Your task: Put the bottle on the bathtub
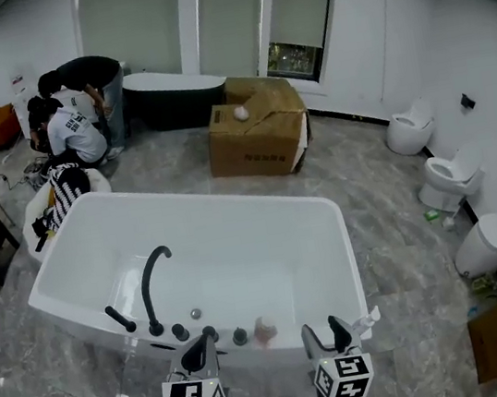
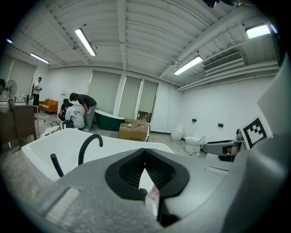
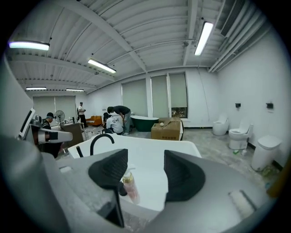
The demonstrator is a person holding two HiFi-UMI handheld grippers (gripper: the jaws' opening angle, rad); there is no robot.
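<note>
The bottle (image 1: 265, 331) stands upright on the bathtub (image 1: 230, 198) near rim, just right of the black faucet (image 1: 154, 278) fittings, so placement looks done and neither tool needs a grip. The right tool (image 1: 337, 331) hangs just short of that rim, jaws wide apart and empty, with the bottle beyond its left jaw, untouched. The left tool (image 1: 199, 350) is also at the rim, jaw tips together, holding nothing.

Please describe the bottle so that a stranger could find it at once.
Start at the large white bathtub in the middle of the room. On its near rim, right of the curved black faucet and the dark knobs, stands the bottle: the only pinkish item, with a white pump.
</note>
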